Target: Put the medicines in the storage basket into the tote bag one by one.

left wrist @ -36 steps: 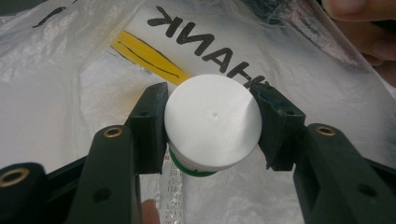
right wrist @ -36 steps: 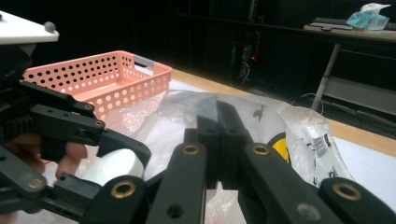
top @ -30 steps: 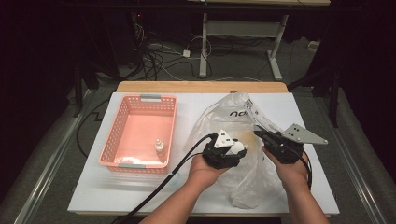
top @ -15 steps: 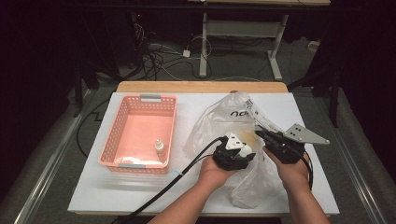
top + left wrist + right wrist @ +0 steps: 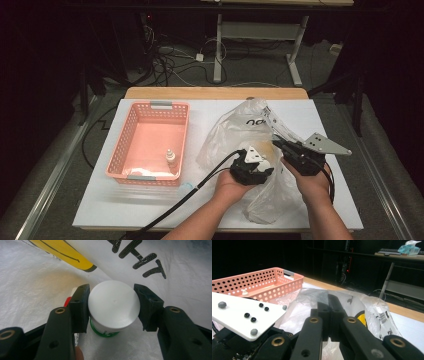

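A: How many things are on the table (image 5: 150, 212)?
B: One pink basket (image 5: 131, 138) at the left with one small bottle (image 5: 171, 159) in its near right corner, and one clear plastic bag (image 5: 225, 137) to the right.
A: And the grippers?
B: Two. The left gripper (image 5: 113, 307) is inside the bag, its jaws pressed on either side of one white-capped jar (image 5: 113, 306). The right gripper (image 5: 328, 300) has its jaws closed, pinching the bag's film.
A: What does the high view miss?
B: The jar; the left gripper view shows it inside the bag.
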